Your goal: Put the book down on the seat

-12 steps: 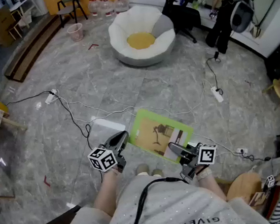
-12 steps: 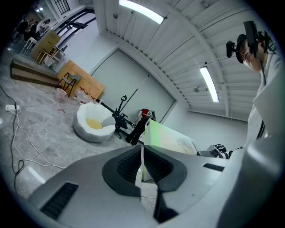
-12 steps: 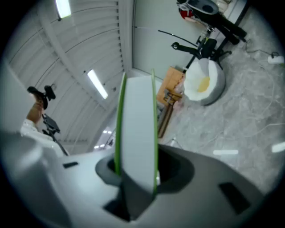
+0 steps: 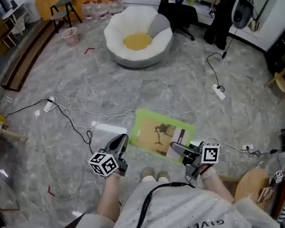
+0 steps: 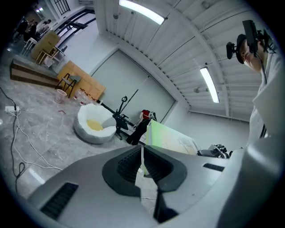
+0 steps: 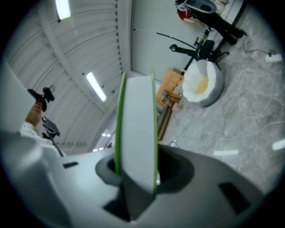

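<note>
Above the floor (image 4: 128, 81), green book (image 4: 158, 134) tight between the jaws of left gripper (image 4: 119, 142) and right gripper (image 4: 178, 149)

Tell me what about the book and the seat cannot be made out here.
Print on the book: too small in the head view, edge-on in the right gripper view.
Contact faces of the right tongs: covered by the book in the right gripper view.
Surface of the seat: far and small in every view.
</note>
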The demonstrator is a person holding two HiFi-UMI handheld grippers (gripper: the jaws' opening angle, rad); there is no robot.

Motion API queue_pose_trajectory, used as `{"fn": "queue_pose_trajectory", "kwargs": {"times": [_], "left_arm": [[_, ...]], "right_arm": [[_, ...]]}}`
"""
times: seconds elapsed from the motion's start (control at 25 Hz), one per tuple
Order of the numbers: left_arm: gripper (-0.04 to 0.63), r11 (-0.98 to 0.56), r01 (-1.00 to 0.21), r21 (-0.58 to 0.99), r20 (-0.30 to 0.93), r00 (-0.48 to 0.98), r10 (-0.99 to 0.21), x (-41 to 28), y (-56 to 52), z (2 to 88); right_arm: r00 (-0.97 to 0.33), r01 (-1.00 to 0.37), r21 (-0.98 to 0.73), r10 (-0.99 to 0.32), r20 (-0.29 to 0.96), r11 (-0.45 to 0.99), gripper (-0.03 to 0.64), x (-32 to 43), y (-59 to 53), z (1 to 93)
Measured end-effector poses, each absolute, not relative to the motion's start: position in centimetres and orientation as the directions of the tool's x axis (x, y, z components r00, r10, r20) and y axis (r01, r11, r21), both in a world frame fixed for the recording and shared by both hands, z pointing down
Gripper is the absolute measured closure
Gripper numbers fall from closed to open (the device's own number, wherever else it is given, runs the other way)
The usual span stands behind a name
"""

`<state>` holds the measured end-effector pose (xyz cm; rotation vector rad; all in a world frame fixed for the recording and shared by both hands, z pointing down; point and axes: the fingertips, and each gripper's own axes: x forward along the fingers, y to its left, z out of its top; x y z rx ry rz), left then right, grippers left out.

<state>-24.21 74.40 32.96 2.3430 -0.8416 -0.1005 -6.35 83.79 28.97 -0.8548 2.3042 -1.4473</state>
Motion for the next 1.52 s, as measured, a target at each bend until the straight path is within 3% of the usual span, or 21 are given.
{"fn": "queue_pose_trajectory", "kwargs": {"times": [0.76,1.52], "left_arm": [[0.552,-0.663,-0.588,0.463,-0.036,0.735,-0.677,-26.7,63.4,26.2],[0.552,-0.576,-0.633,0.517,-0.012,0.668,-0.744,-27.0,51.0,29.5]], "right_arm": [[-0.556,-0.237,-0.937,-0.827,-0.086,0.257,0.463,-6.1,71.2,26.4],[-0.546,-0.167,-0.977,-0.837,-0.017,0.129,0.463,-4.8,58.0,32.3]]}}
